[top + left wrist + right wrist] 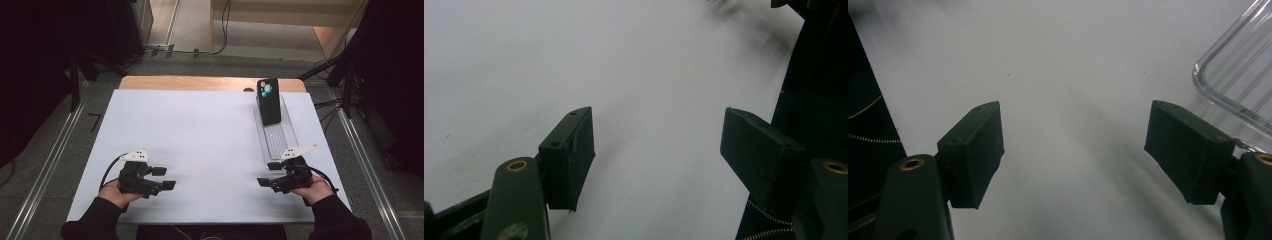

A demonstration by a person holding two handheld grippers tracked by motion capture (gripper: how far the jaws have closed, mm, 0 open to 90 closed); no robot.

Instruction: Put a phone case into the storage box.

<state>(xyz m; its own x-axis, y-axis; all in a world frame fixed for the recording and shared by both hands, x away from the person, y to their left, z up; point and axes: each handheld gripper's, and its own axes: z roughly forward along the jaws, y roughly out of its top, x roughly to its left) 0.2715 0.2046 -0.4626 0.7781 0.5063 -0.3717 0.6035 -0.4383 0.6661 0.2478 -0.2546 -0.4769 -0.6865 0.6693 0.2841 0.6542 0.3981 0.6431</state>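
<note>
A black phone point(269, 101) with teal camera rings lies on the far end of a long clear plastic tray point(278, 140) at the right of the white table top point(200, 140). My left gripper point(164, 178) rests near the front left, jaws pointing right, open with nothing between them; in the left gripper view my left gripper point(656, 150) shows bare white surface in its gap. My right gripper point(268, 174) sits at the front right just below the tray's near end, jaws pointing left. In the right gripper view my right gripper point(1073, 145) is open and empty, the tray point(1233, 80) at its upper right.
The white top lies on a wooden table point(210, 83) whose far edge shows. Metal rails point(50, 165) run along the floor at both sides. Cables point(330, 107) and dark stands flank the table at the far right and left.
</note>
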